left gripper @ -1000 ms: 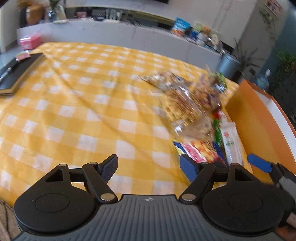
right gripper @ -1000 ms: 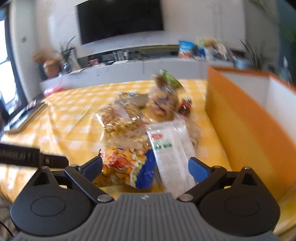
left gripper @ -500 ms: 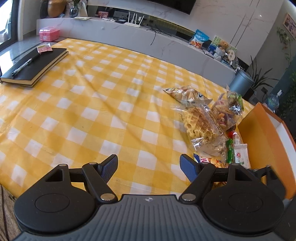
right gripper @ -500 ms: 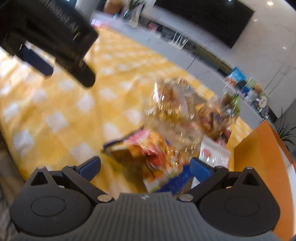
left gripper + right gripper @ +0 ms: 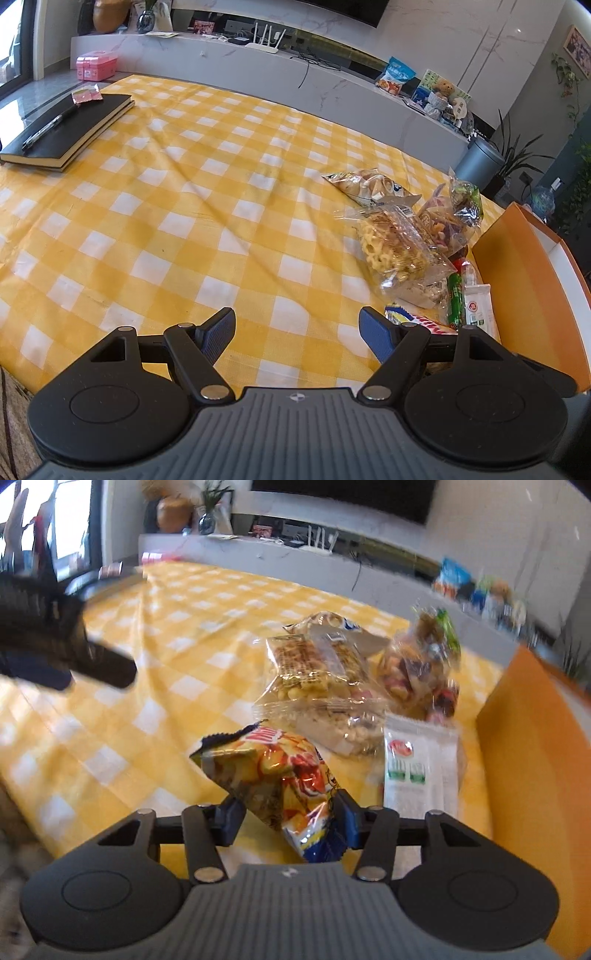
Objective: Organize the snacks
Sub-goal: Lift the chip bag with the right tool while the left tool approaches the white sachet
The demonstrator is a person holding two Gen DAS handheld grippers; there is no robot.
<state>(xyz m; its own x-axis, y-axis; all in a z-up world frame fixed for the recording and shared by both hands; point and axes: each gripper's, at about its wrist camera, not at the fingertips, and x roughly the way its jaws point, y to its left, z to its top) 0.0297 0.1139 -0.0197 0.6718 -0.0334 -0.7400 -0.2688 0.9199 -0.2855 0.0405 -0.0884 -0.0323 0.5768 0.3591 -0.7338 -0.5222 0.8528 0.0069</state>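
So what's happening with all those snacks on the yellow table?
A person is tidying snacks using two hand-held tools. The right claw has just been closing, and its pads now squeeze the crinkly red-and-yellow chip bag with the blue end. The left claw is wide open, holding nothing, over the yellow checked tablecloth. The clear bag of yellow lattice crackers and the white packet with green print lie beside the orange cardboard box.

Readable text: you had none that could be made out.
Chip bag: red lettering at its top, too blurred for you to read.
White packet, right of the chip bag: red logo and green marks, illegible.
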